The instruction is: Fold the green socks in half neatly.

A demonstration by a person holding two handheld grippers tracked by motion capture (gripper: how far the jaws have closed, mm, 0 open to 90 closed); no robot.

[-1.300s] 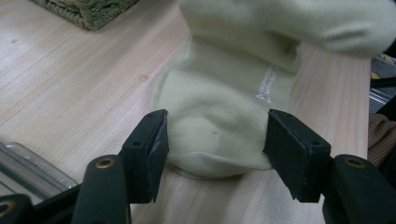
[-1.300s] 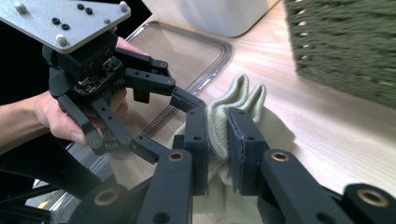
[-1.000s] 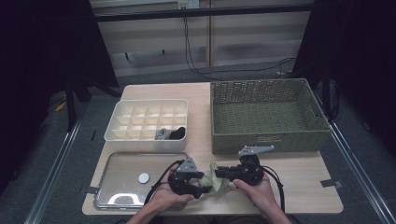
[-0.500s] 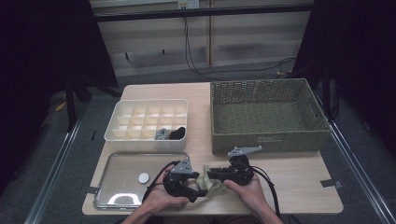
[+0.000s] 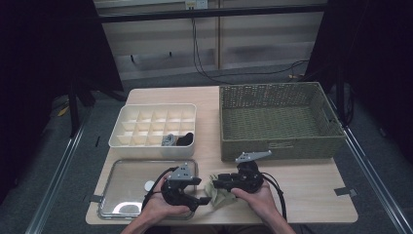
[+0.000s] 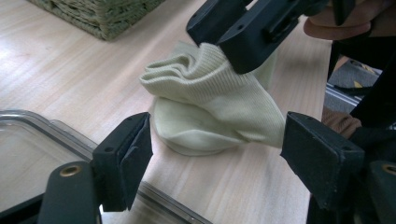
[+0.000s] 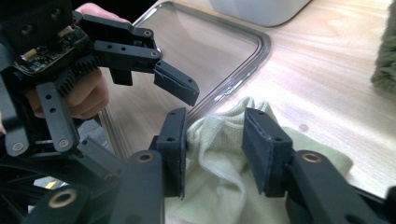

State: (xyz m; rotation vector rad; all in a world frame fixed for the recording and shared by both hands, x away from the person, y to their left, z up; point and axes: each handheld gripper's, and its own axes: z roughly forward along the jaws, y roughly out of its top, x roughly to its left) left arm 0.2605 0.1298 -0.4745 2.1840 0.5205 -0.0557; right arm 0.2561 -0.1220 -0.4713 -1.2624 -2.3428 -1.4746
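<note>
The left gripper (image 6: 217, 154) has just been opening, clear of the pale green sock (image 6: 219, 109). The right gripper (image 7: 212, 149), also opening, straddles its bunched cuff (pads look loose). Folding seems underway at the table's (image 5: 302, 195) front edge; next, re-pinch the cuff.

**Hidden and cut-off parts**

High view: the pale green sock (image 5: 220, 194) is mostly covered by the right gripper (image 5: 225, 184) and hand, so its fold is unreadable. Dark items in the white divided box (image 5: 127, 140) are too small to identify, as is the small round thing on the clear tray lid (image 5: 122, 175). Forearms are cut by the bottom edge. Left gripper view: the wicker basket (image 6: 100, 18) is cropped at top and the sock's far end sits behind the right gripper's jaws. Right gripper view: the sock's lower part is hidden behind its own jaws.
</note>
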